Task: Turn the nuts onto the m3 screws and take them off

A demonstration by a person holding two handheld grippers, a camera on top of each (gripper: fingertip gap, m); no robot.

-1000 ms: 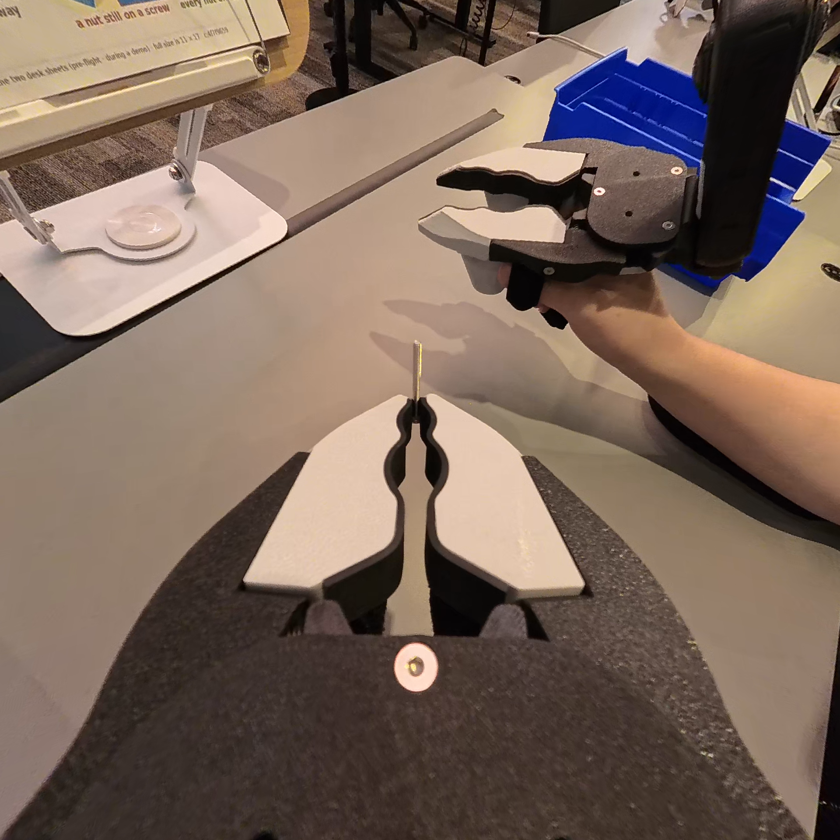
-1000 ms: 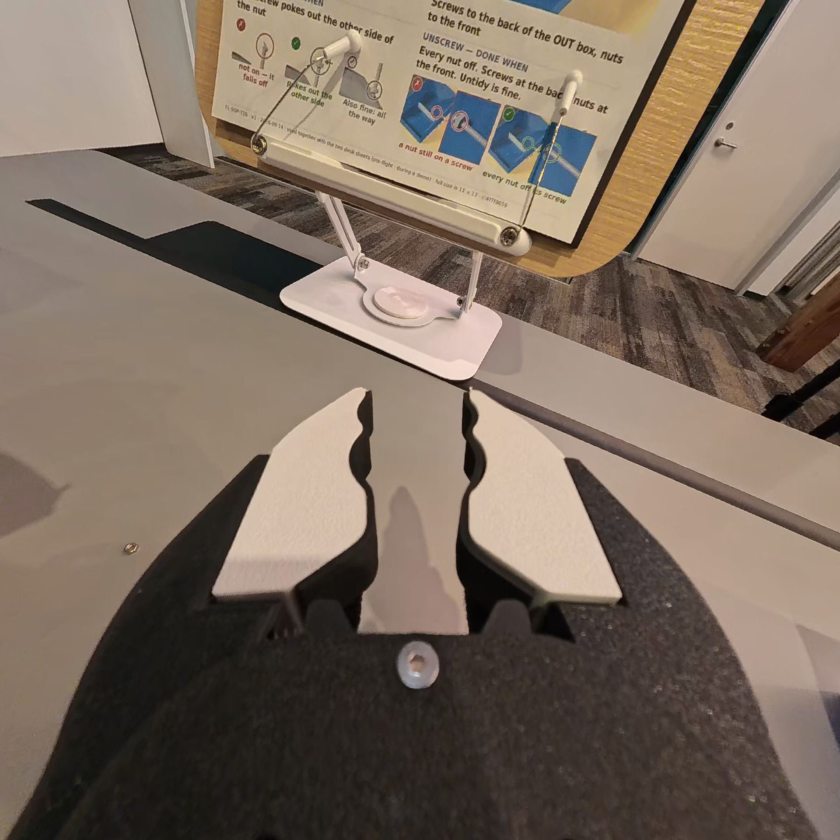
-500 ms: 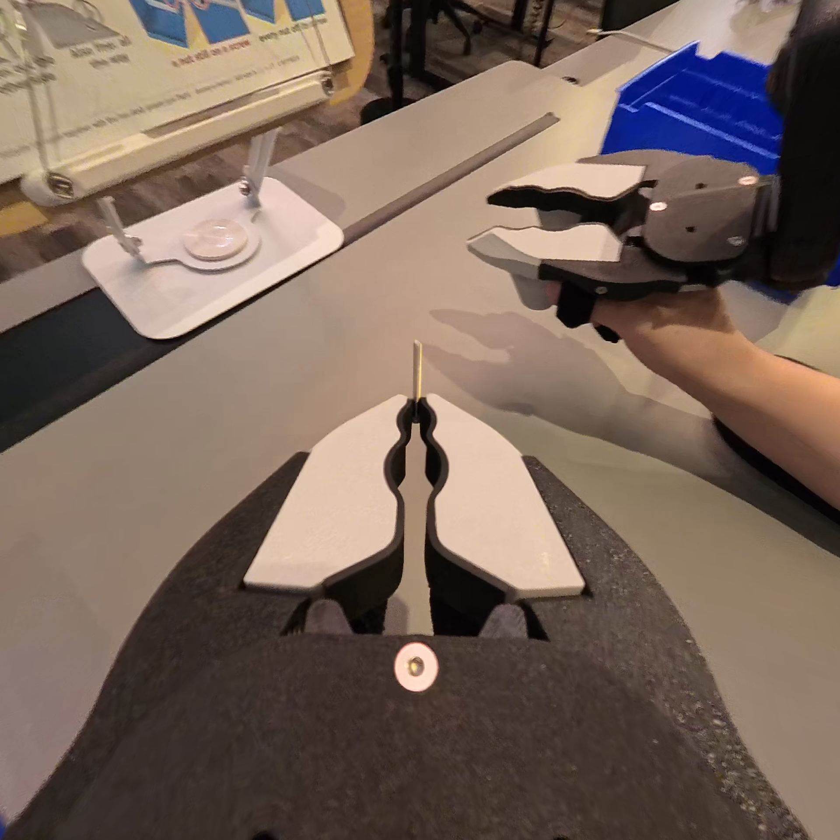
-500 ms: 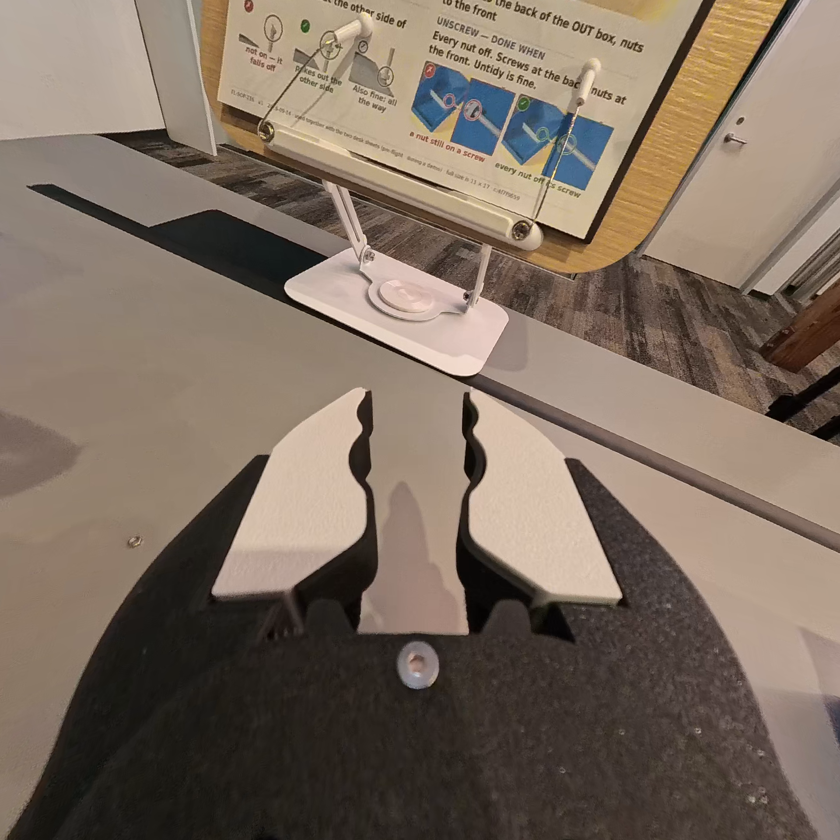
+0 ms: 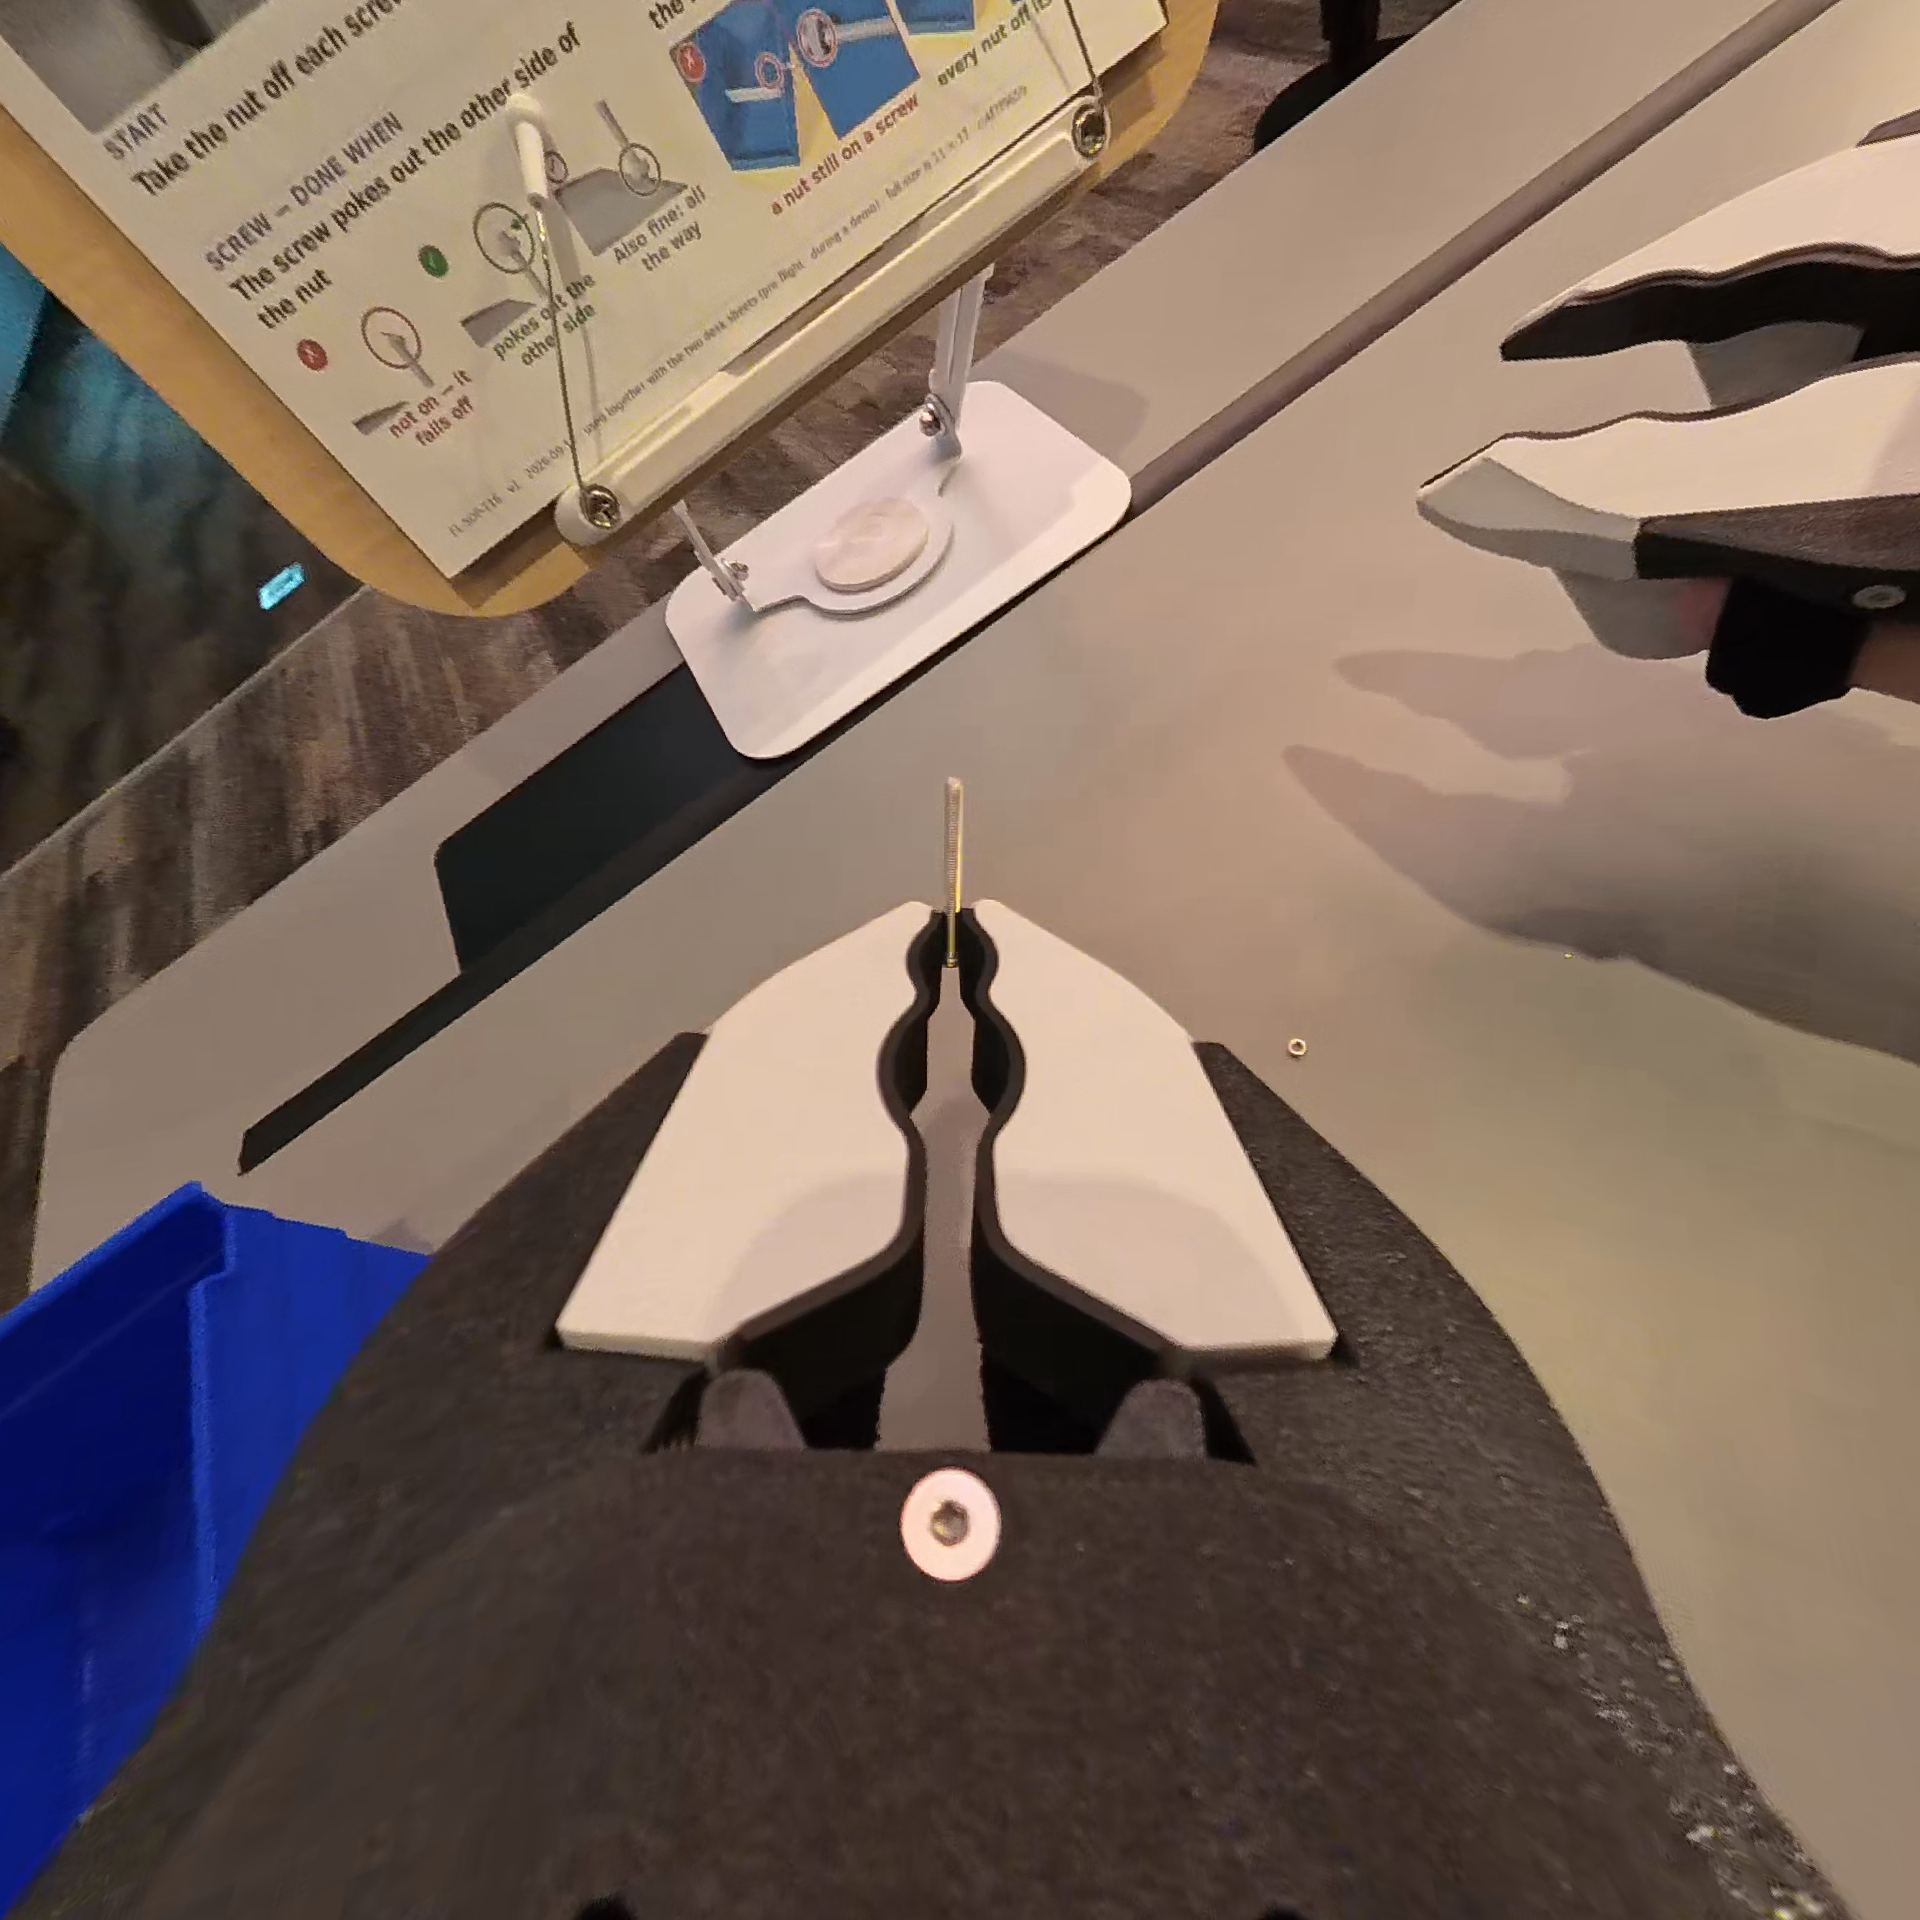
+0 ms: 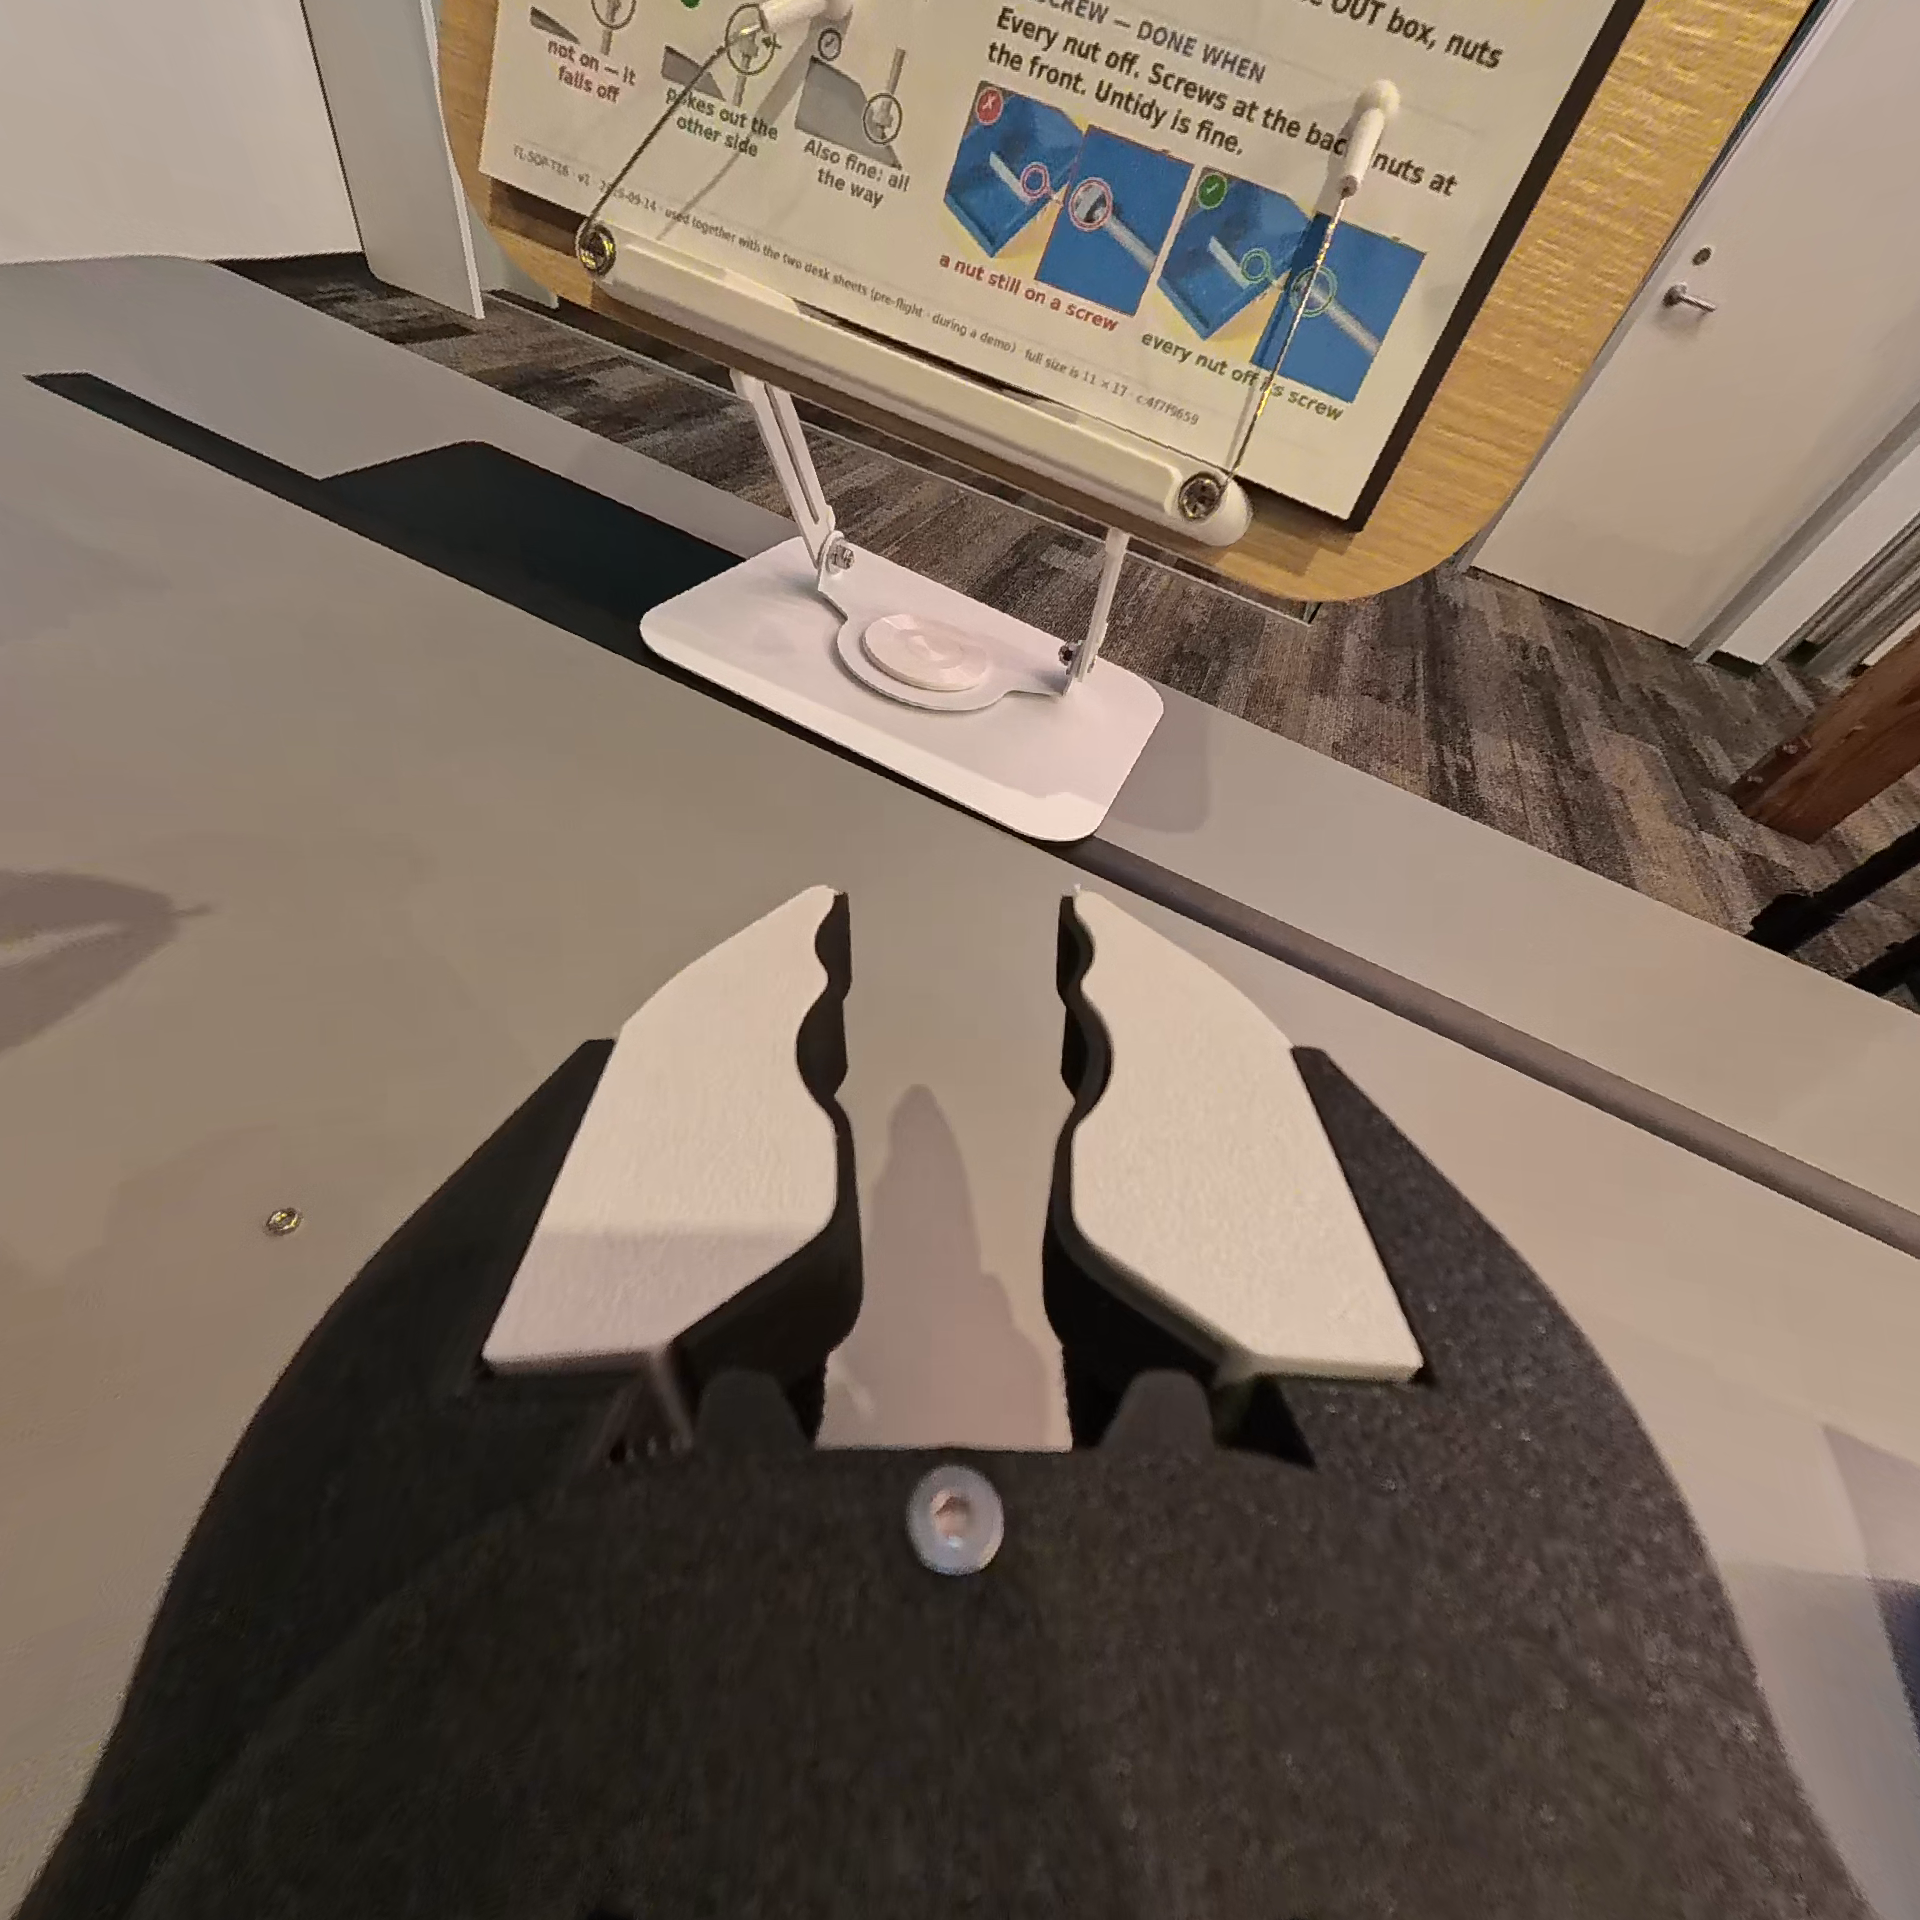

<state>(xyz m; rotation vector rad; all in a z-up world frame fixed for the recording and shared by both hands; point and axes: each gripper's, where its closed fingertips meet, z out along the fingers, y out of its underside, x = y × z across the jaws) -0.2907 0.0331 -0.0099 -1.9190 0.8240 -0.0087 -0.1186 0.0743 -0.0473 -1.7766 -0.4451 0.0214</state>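
grey table (image 6: 312, 727) carries a white stand (image 6: 1039, 769) propping a printed sheet up to face both grippers, plus a blue bin (image 5: 125, 1455) at its near left. right gripper (image 6: 954, 904) hovers spread and empty; left gripper (image 5: 954, 914) pinches a thin screw (image 5: 953, 842) at its base, thread poking forward, tiny nut (image 5: 1296, 1046) loose just right.

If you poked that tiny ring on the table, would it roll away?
The tiny ring lies flat on the grey table, so it would probably slide, not roll. It looks very light, so a nudge might send it skittering. Tipped on edge, it likely would roll.

Left wrist view: stand (image 5: 904, 582) upper centre on the surface (image 5: 1143, 831), bin (image 5: 125, 1455) lower left, nut (image 5: 1296, 1046) right of centre.
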